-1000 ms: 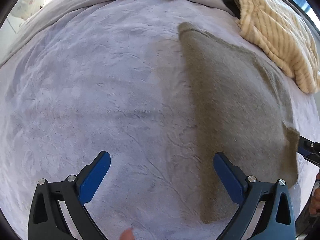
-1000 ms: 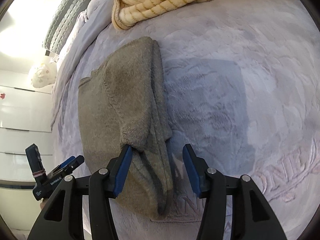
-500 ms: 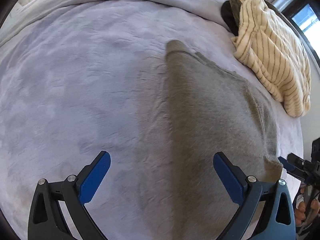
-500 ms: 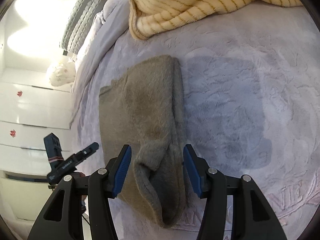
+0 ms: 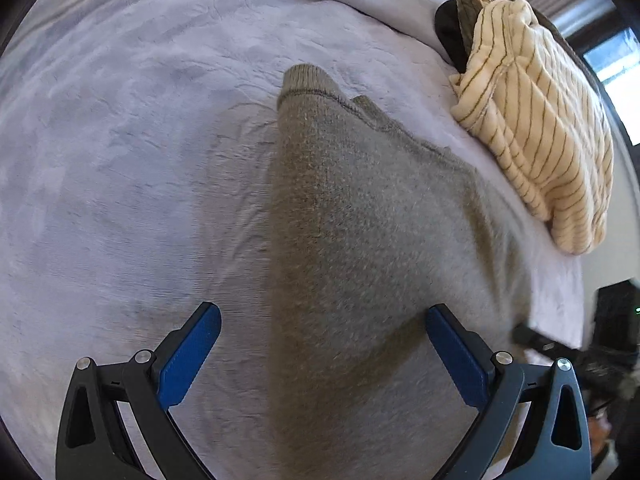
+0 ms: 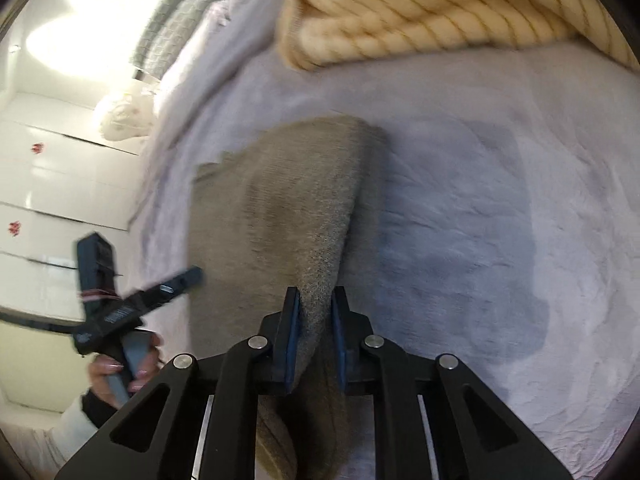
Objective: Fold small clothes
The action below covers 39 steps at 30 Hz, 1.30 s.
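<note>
Looking along your left gripper [image 5: 320,364], its jaws stand wide and hold nothing, straddling the near edge of the grey knitted garment [image 5: 360,220] lying on the lilac blanket [image 5: 120,160] beside the striped cream garment [image 5: 540,128]; close them on that edge next. From the right wrist, your right gripper [image 6: 315,336] is closing on a bunched fold of the grey knit at its near end; the fold looks barely begun, so both ends should probably be carried over together.

No text, label or number can be read here.
</note>
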Each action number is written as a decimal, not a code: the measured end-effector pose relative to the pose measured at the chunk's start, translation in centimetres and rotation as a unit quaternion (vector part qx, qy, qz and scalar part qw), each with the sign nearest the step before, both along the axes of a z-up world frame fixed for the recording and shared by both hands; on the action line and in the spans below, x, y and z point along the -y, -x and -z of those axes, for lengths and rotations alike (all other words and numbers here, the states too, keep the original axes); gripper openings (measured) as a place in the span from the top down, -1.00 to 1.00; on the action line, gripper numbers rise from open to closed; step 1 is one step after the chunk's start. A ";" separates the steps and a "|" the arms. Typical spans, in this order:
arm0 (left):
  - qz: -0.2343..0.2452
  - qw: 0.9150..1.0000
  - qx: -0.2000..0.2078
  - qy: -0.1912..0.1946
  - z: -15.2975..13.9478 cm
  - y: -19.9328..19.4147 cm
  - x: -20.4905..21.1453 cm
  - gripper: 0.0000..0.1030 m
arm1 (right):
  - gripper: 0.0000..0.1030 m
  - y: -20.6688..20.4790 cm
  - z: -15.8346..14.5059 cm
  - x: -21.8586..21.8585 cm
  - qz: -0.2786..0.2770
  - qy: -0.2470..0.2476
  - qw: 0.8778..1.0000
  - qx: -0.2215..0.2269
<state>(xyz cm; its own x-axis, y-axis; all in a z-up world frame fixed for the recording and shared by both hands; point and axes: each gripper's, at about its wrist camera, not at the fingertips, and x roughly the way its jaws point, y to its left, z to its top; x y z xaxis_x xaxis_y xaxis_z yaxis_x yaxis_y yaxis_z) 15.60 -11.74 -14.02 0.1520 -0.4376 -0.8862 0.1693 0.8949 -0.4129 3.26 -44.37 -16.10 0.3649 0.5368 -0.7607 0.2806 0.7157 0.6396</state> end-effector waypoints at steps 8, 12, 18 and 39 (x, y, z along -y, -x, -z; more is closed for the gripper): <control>0.027 1.000 0.001 0.002 0.7 -0.1 1.2 -1.00 | -0.16 0.5 0.7 1.2 0.000 -0.050 0.999 -0.006; 0.034 0.999 -0.020 0.030 1.5 -0.4 1.0 -1.00 | -0.16 0.3 2.0 1.2 -0.018 -0.095 0.995 -0.007; 0.035 0.998 -0.028 0.053 1.8 -0.6 1.5 -1.00 | -0.16 -1.6 4.5 0.4 -0.028 -0.124 0.992 -0.021; 0.048 0.997 0.023 0.062 2.2 0.6 3.9 -0.78 | 0.15 -4.5 4.9 -2.9 -0.094 -0.141 0.986 0.005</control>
